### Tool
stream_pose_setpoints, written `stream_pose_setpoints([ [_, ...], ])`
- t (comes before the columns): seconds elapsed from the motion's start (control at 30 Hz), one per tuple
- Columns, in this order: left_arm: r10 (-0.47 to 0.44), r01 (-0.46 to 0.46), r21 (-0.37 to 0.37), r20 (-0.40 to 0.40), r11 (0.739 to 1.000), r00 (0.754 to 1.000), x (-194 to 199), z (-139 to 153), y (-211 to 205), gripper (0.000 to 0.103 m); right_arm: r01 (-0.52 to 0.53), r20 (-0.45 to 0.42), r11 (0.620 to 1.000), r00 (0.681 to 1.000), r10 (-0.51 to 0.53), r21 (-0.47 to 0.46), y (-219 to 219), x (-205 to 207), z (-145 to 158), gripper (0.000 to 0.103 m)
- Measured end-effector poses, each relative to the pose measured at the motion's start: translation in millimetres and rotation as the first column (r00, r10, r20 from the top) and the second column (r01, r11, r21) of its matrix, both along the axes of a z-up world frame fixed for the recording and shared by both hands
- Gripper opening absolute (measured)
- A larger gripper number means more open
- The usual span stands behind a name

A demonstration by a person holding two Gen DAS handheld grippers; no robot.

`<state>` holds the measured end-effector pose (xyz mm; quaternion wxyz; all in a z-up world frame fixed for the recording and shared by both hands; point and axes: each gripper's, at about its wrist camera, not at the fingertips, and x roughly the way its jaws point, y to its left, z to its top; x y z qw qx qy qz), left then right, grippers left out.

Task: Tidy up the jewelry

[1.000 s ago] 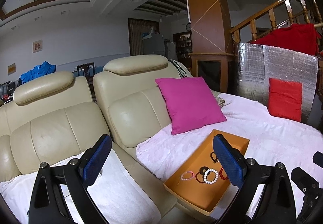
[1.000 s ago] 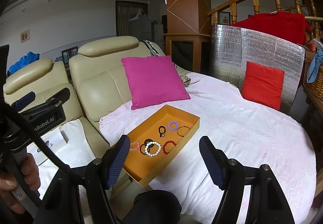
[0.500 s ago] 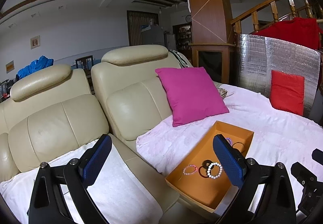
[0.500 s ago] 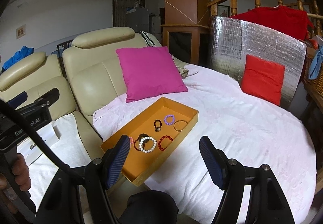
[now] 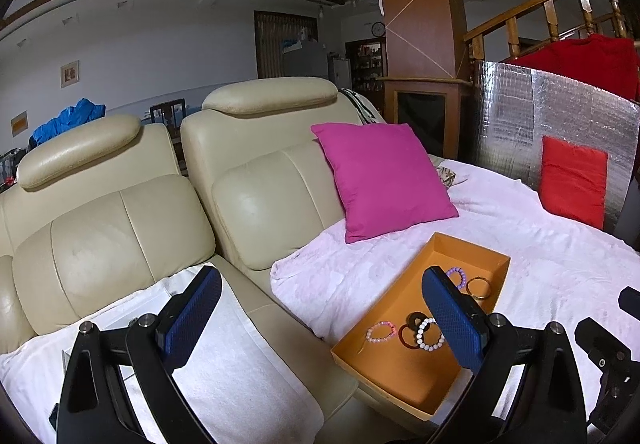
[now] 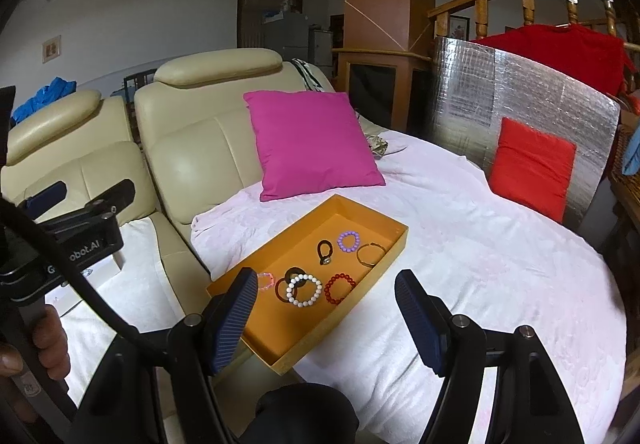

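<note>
Both grippers are spread wide with nothing between the pads: the right gripper (image 6: pixel 324 308) hangs over the near end of the orange tray (image 6: pixel 382 268), and the left gripper (image 5: pixel 320 320) sits further left, above the white towel (image 5: pixel 240 376) on the sofa seat.

All the jewelry is inside that tray, which rests on the pink blanket (image 6: pixel 460 244). I count seven pieces:
- white bead bracelet (image 6: pixel 304 290)
- red bead bracelet (image 6: pixel 340 288)
- pink bead bracelet (image 6: pixel 266 280)
- dark ring-shaped piece (image 6: pixel 289 278) under the white one
- black loop with a charm (image 6: pixel 325 250)
- purple bead bracelet (image 6: pixel 347 241)
- thin gold bangle (image 6: pixel 370 253)

My guess is that they're all super light. The beaded ones look stretchy and floppy, so I'd pinch across the strand and lift slowly. The bangle looks stiff and slippery, so I'd grab it across the band.
</note>
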<state>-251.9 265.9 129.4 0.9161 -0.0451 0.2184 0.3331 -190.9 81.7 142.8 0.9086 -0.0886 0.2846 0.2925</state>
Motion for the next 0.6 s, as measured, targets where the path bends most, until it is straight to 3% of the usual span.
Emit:
stream_pose_setpoints([
  [0.6, 0.051, -0.051, 0.005, -0.052, 0.999, 0.997, 15.1, -14.8, 11.0, 0.100, -0.045, -0.031, 0.999, 0.999, 0.044, -0.010, 21.9, 20.2, -15.0, 0.075],
])
